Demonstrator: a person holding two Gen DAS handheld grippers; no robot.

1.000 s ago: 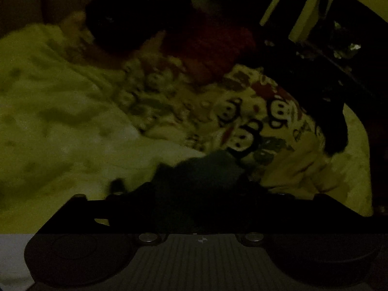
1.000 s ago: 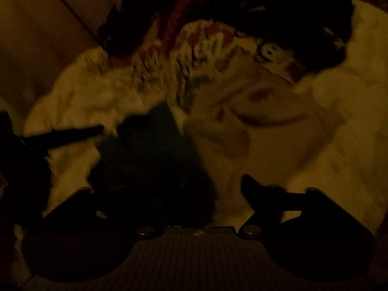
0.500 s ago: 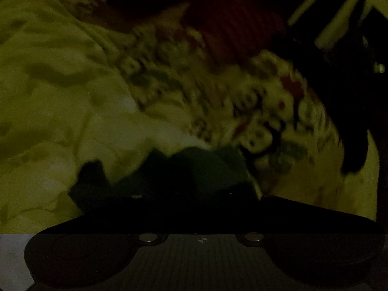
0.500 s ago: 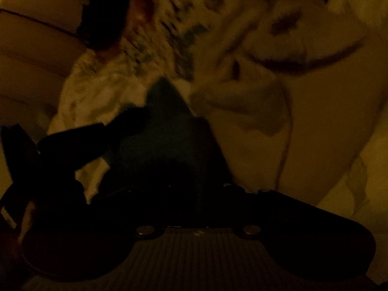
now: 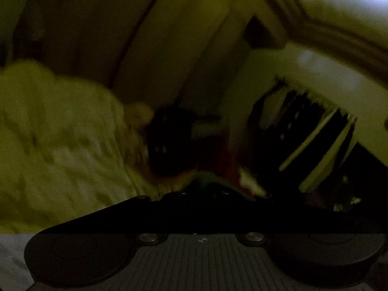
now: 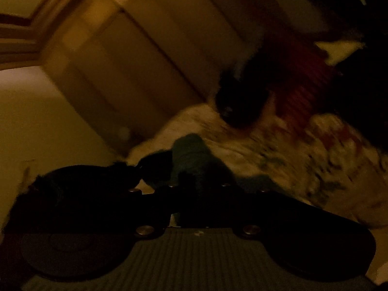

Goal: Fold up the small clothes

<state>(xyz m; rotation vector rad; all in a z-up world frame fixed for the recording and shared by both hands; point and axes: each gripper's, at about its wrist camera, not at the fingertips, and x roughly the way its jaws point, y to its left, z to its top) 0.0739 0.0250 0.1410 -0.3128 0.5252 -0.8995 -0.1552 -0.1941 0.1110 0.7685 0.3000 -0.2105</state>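
The room is dim and both views are blurred. A small dark teal garment (image 6: 191, 155) rises from between the fingers of my right gripper (image 6: 198, 186), which is shut on it above the bed. In the left wrist view only a green edge of the same garment (image 5: 208, 179) shows, just past my left gripper (image 5: 203, 194). That gripper's jaws are closing tight on the cloth. A dark blurred shape (image 6: 101, 181) meets the garment's left end in the right wrist view. The rest of the garment is hidden behind the gripper bodies.
Pale rumpled bedding (image 5: 60, 157) fills the left. A cartoon-print cloth (image 6: 303, 150), a red garment (image 6: 303, 84) and a black one (image 6: 240, 101) lie on the bed. Wooden cabinet panels (image 6: 133, 60) stand behind. A dark rack (image 5: 303, 133) is at the right.
Both grippers closed on the dark teal garment and rose from the bed. The views have tipped up from the bedding to the wall and cabinet.
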